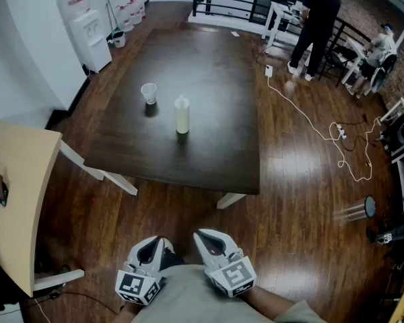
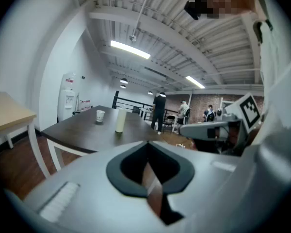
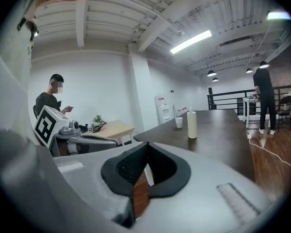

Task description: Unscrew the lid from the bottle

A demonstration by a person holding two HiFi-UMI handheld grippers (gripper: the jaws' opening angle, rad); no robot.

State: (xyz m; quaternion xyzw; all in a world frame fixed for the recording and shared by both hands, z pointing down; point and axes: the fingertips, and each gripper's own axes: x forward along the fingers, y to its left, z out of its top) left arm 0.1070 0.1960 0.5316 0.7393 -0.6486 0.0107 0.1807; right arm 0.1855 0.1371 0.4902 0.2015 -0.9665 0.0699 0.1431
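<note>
A pale yellow bottle [image 1: 182, 115] with a white lid stands upright near the middle of the dark table [image 1: 209, 140]. It also shows far off as the bottle [image 2: 120, 119] in the left gripper view and the bottle [image 3: 192, 123] in the right gripper view. Both grippers hang close to my body, well short of the table. My left gripper [image 1: 150, 247] is shut with nothing in it. My right gripper [image 1: 213, 241] is shut and empty too. The two sit side by side, a little apart.
A white paper cup [image 1: 149, 93] stands left of the bottle. A light wooden table [image 1: 20, 200] is at my left. A water dispenser [image 1: 87, 32] stands by the far wall. A person in black [image 1: 315, 25] stands at the back right, with white cables [image 1: 316, 130] across the floor.
</note>
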